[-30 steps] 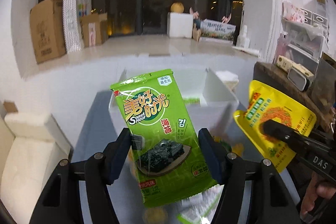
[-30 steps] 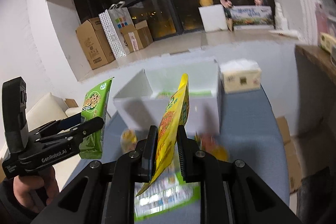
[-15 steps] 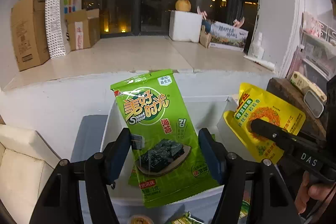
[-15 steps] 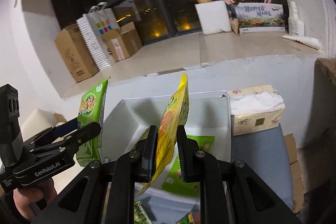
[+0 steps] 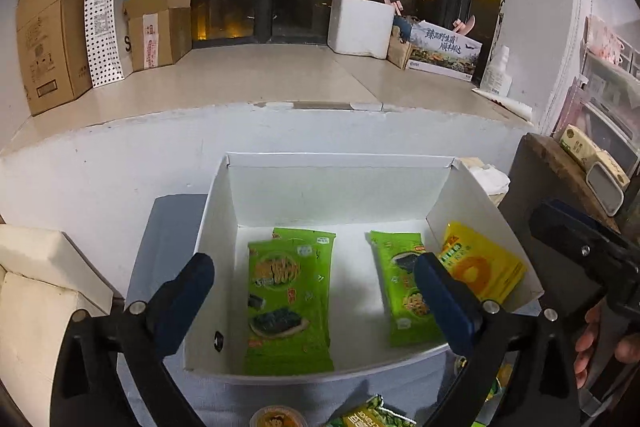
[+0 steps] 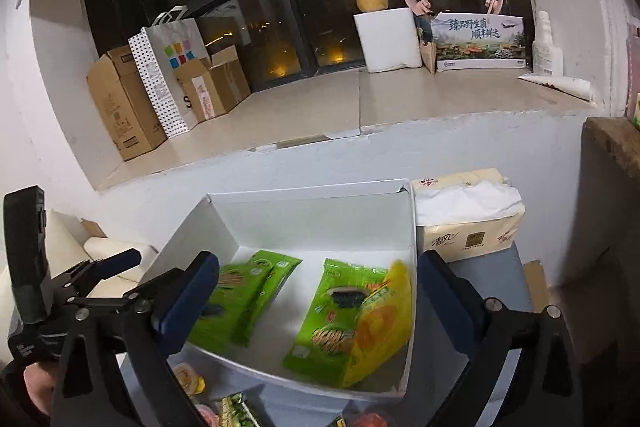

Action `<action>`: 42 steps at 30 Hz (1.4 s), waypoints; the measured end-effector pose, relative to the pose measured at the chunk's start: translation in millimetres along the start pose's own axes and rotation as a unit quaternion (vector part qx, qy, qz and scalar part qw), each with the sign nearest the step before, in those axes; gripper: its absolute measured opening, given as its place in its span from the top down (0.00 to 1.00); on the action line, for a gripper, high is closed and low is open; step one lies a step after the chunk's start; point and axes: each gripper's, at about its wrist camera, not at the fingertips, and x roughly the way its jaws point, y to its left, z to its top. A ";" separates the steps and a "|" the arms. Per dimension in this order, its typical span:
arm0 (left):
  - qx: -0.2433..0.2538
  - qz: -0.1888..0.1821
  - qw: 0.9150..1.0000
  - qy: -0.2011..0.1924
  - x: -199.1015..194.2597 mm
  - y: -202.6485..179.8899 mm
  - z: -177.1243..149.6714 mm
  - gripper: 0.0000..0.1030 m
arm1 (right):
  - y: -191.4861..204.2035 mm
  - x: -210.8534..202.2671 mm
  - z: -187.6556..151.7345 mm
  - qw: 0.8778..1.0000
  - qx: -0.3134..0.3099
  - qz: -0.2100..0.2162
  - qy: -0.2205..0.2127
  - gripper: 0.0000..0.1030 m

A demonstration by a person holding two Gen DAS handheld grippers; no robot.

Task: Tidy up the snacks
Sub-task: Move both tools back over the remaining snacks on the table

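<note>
While both grippers hung over the near edge of the white box (image 5: 332,187), each stood with its jaws spread wide and nothing between them. The left gripper (image 5: 316,291) framed the box's left half, its blue pads to either side of a green seaweed packet (image 5: 286,307) that lay flat on the box floor, on top of a second green packet whose far edge showed behind it. To the right, well apart from that pair, another green packet (image 5: 402,291) lay flat, and a yellow snack bag (image 5: 480,267) leaned against the right wall just beside it, overlapping its right edge.

From the right wrist view, the right gripper (image 6: 318,297) straddled the same box (image 6: 312,219), with the yellow bag (image 6: 384,323) propped on the green packet (image 6: 340,315) near the right wall. A tissue pack (image 6: 468,223) sat just outside the box's far right corner, touching its wall. More snacks lay on the grey table (image 5: 168,227) at the near edge: a small round cup (image 5: 276,417) and a green wrapper (image 5: 372,417), both partly cut off.
</note>
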 end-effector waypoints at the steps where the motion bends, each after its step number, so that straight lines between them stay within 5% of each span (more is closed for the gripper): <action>1: -0.002 0.003 1.000 -0.001 -3.6 0.1 -0.3 0.01 | -0.4 -2.3 -0.9 1.000 0.000 0.000 -0.001 0.01; 9: 0.009 -0.002 1.000 -0.021 -53.7 -7.2 -25.6 0.00 | 1.7 -53.2 -24.1 0.999 0.003 0.032 -0.004 0.00; 22: -0.010 -0.021 0.999 -0.026 -152.2 -24.5 -140.3 0.00 | -8.6 -162.4 -124.0 0.999 0.021 0.031 -0.002 0.00; 30: -0.020 -0.026 0.999 -0.011 -180.8 -30.1 -193.6 0.00 | -18.8 -128.5 -177.8 0.998 -0.008 -0.016 0.066 0.00; 39: -0.036 -0.008 0.999 0.008 -188.4 -13.6 -227.8 0.00 | -46.8 -49.2 -165.2 0.994 -0.027 -0.054 0.089 0.00; 42: -0.041 -0.002 0.999 0.016 -188.0 -6.3 -236.9 0.00 | -47.3 -25.6 -162.0 0.992 -0.047 -0.066 0.100 0.10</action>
